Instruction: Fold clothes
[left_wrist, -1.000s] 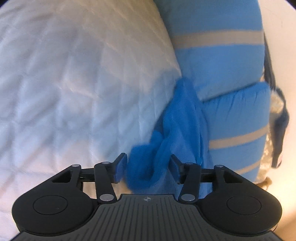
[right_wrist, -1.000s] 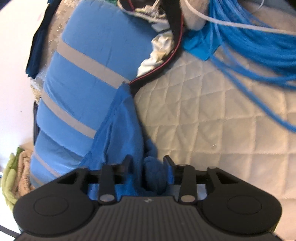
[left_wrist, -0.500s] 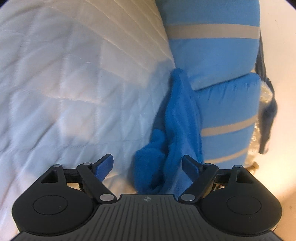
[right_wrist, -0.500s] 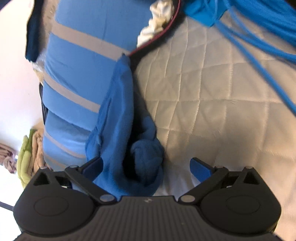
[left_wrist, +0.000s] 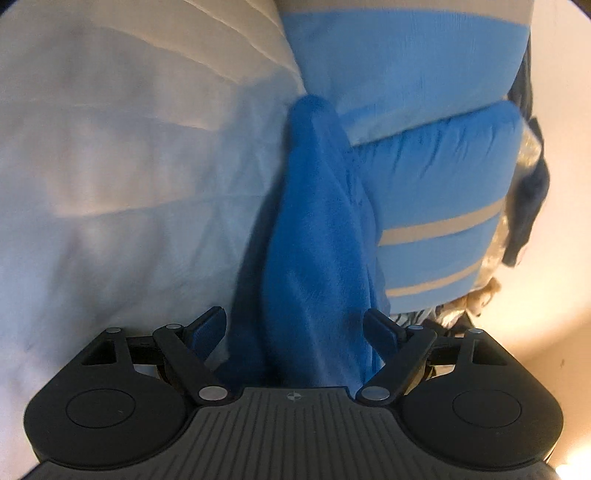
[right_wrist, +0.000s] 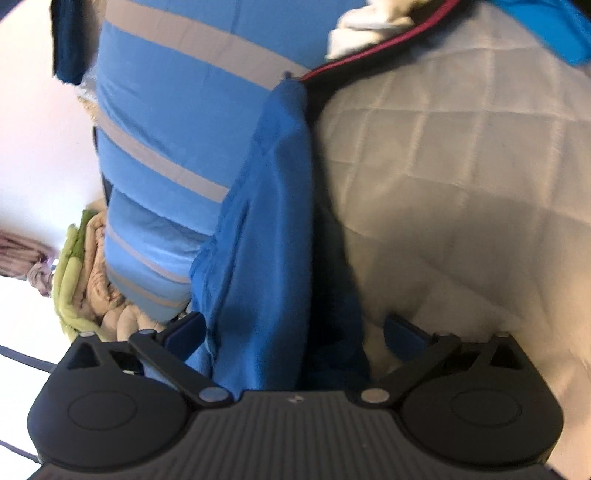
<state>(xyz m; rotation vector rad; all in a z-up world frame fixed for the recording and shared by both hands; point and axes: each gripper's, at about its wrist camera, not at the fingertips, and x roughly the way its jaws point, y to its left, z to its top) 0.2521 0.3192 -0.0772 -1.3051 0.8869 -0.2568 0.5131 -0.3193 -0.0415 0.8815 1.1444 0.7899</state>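
A: Left wrist view is showing a white quilted bedcover (left_wrist: 129, 184) filling everything from nine to twelve o'clock, and a light blue cushion with grey stripes (left_wrist: 424, 177) is leaning in from twelve to three. A pale wall (left_wrist: 565, 184) is running down the three o'clock edge, with some dark cloth (left_wrist: 532, 206) hanging beside the cushion.

B: Right wrist view is giving the mirror of that. The bedcover (right_wrist: 461, 166) is spreading from twelve to four, the striped cushion (right_wrist: 166, 110) is sitting from ten to twelve, and a heap of green and beige laundry (right_wrist: 88, 280) is lying at nine. A red-edged dark strip and something white are showing at twelve, too blurred to name.

A: And the blue garment (left_wrist: 317, 240)?

B: It is lying bunched in a long ridge along the seam between bedcover and cushion, running from six up toward twelve in both views (right_wrist: 273, 229).

A: The left gripper (left_wrist: 295, 332) is standing wide, its fingers (left_wrist: 208, 326) at either side of the ridge. The cloth is passing between them, but neither pad is pressing on it.

B: The right gripper (right_wrist: 295, 332) is spread as wide as it goes. Its nine o'clock finger is sitting just beside the fabric edge, its three o'clock finger (right_wrist: 404, 332) is well clear over the bedcover, and nothing is being gripped.
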